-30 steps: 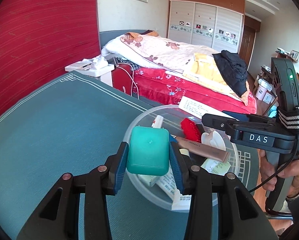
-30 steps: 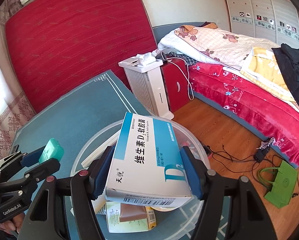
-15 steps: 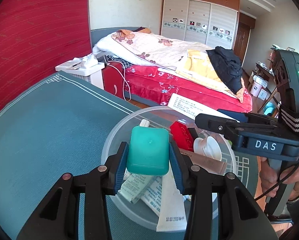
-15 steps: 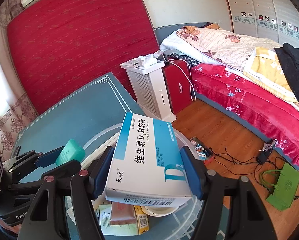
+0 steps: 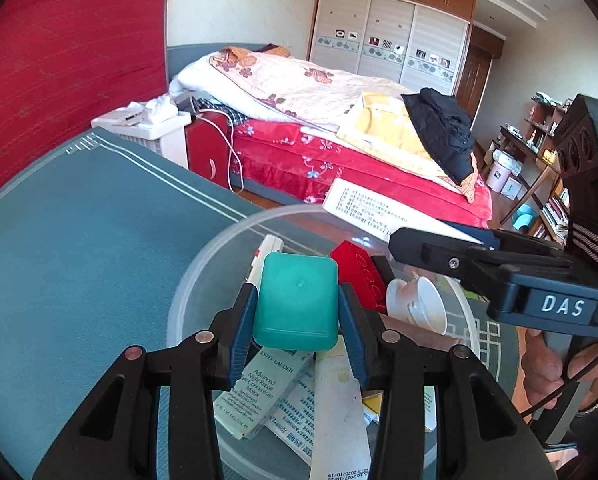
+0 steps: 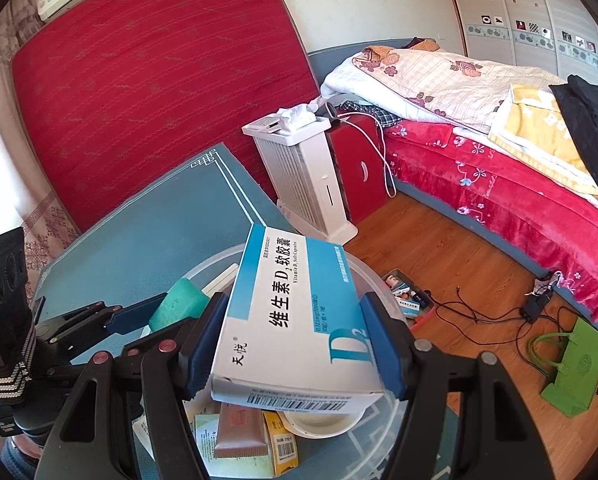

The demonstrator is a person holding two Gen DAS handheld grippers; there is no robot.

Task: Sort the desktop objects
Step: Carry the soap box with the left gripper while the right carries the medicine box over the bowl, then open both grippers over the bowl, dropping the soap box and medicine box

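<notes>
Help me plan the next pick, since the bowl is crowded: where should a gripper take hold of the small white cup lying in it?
Judging by its pose, grip the white cup across its narrower body, coming from above. It lies tipped on its side in the clear bowl, beside the red box, so its flared rim would likely slip out.

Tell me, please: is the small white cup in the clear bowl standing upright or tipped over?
Tipped over. The white cup lies on its side in the clear bowl; its open mouth faces sideways, beside the red box.
</notes>
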